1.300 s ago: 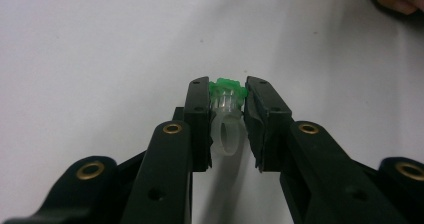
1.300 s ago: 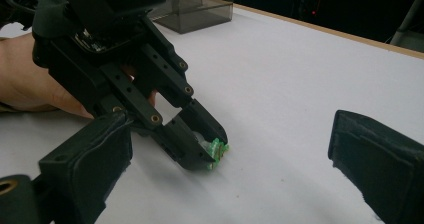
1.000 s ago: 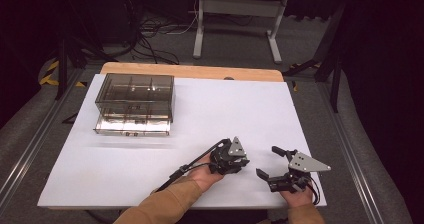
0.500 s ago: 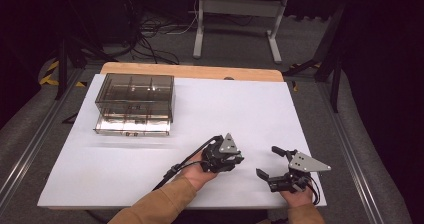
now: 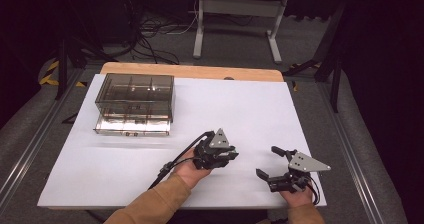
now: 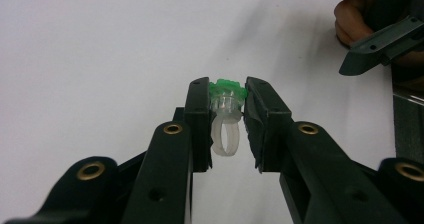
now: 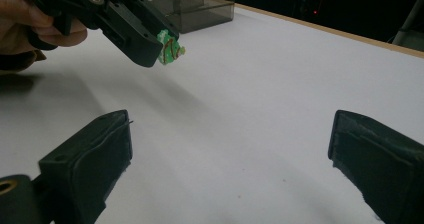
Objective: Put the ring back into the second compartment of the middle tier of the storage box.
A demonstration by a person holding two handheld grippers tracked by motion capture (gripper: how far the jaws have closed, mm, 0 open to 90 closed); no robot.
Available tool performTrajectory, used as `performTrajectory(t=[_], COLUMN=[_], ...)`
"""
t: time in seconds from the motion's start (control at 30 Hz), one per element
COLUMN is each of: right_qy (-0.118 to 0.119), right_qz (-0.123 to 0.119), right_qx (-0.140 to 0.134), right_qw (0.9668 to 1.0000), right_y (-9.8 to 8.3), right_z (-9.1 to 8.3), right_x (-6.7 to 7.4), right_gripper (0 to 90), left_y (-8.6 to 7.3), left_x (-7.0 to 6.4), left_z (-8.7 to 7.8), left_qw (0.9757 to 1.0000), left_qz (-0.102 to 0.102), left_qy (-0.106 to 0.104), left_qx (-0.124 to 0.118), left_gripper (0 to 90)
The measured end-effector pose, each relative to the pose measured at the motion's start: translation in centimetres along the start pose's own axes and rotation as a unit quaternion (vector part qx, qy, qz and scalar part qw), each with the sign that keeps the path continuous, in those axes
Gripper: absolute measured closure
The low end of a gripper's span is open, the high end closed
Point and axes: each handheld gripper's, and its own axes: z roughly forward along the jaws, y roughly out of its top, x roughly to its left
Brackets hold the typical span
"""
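A toy ring (image 6: 226, 119) with a clear band and a green top sits between the jaws of my left gripper (image 6: 227, 91), which is shut on it. In the high view the left gripper (image 5: 227, 156) hovers a little above the white table (image 5: 240, 109) near the front middle. From the right gripper view, the ring (image 7: 170, 48) pokes out of the left gripper's jaw tips at the upper left. My right gripper (image 5: 269, 162) rests near the front right edge. Its jaws (image 7: 230, 139) stand wide open with nothing between them.
A smoky transparent drawer box (image 5: 134, 91) stands at the back left of the table, with its lowest drawer (image 5: 132, 126) pulled out toward me. A wooden strip (image 5: 190, 71) runs along the table's far edge. Cables and a metal stand lie on the floor beyond.
My left hand has moved a little to the left and upward with the ring in its jaws. The right gripper has stayed in place.
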Motion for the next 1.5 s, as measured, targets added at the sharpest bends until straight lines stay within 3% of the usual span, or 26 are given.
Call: performTrajectory(t=[0.53,0.63,0.97,1.5], right_qy=[0.000,-0.001,0.001,0.000], right_qz=[-0.001,-0.003,-0.002,-0.004], right_qx=[0.001,0.002,0.003,0.003], right_qw=[1.0000,1.0000,1.0000,1.0000], right_y=[0.0,0.0,0.0,0.0], right_z=[0.1,0.1,0.2,0.3], right_x=[0.1,0.1,0.1,0.1], right_gripper=[4.2,4.3,4.3,4.4], left_y=[-1.1,-1.5,-2.5,-3.8], left_x=[2.1,2.8,4.5,6.0], left_z=[-4.2,-5.2,-7.9,-11.2], left_qw=[0.9993,0.9990,0.9970,0.9935], left_qz=[-0.004,-0.014,-0.039,-0.047], left_qy=[0.038,0.043,0.065,0.103], left_qx=[-0.004,-0.007,-0.017,-0.010], left_gripper=[73.9,73.9,73.8,73.8])
